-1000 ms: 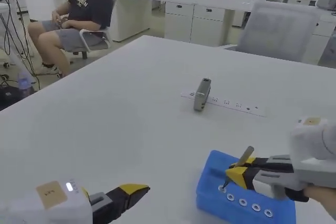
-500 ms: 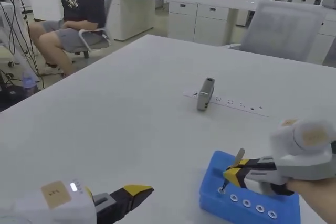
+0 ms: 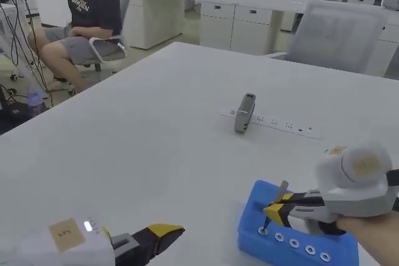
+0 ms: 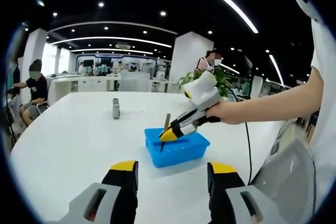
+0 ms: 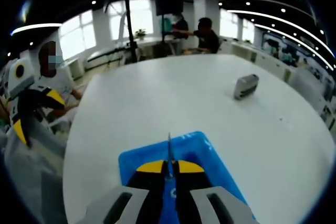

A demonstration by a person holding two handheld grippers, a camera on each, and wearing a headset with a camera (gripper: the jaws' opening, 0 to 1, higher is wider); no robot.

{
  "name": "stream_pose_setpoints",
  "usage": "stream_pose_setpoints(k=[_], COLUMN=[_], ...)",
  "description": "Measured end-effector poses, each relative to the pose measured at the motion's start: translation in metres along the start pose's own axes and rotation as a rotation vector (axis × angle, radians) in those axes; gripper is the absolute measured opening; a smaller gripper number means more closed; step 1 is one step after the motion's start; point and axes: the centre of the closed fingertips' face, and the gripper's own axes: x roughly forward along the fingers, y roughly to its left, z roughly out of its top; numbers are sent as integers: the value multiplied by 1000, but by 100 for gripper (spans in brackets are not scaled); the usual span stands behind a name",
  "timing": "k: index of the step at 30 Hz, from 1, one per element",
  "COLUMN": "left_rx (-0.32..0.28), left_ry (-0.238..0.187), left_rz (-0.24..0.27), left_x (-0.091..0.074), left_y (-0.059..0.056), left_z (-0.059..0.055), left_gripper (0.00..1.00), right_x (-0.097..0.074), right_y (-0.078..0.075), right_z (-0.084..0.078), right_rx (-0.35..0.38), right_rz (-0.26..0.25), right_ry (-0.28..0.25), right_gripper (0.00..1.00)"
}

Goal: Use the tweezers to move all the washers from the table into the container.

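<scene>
Jaws of the left gripper (image 3: pixel 173 233) are seen spread well apart at the near left of the table (image 3: pixel 156 147), and nothing is held between them. To the right of it, a blue container (image 3: pixel 248 241) is set on the table, close to the near edge. A row of washers (image 3: pixel 294 243) is seen lying inside the container, running toward the near right. The right gripper (image 3: pixel 273 209) is held over the container, with its jaws closed on the tweezers (image 3: pixel 282 189). The tweezer tips are pointed down into the container at the left end of the row. Whether a washer is pinched in the tips cannot be told. Farther off, at mid-table, a small grey box (image 3: pixel 243 111) is stood upright on a white strip (image 3: pixel 283 124). Beyond the far edge, a grey chair (image 3: pixel 333 35) is noted at the right. A seated person (image 3: pixel 87 7) is noted at the far left.
</scene>
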Motion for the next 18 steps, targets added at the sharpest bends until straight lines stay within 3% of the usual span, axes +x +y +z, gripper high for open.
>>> stream_pose_setpoints(k=[7,13,18], left_rx=[-14,-46,-45], left_ry=[0,-18,-6], left_rz=[-26,-31,-54], left_x=[0,-2,-1], left_y=[-4,-3,-7], left_z=[1,4,3], left_gripper=[46,46,45], right_x=[-10,-32,-58], right_y=[0,12,26], right_z=[6,11,13], right_rx=[-5,-53,-64], right_rz=[-7,-3,-9], right_ry=[-31,-69,-99], right_gripper=[4,3,3])
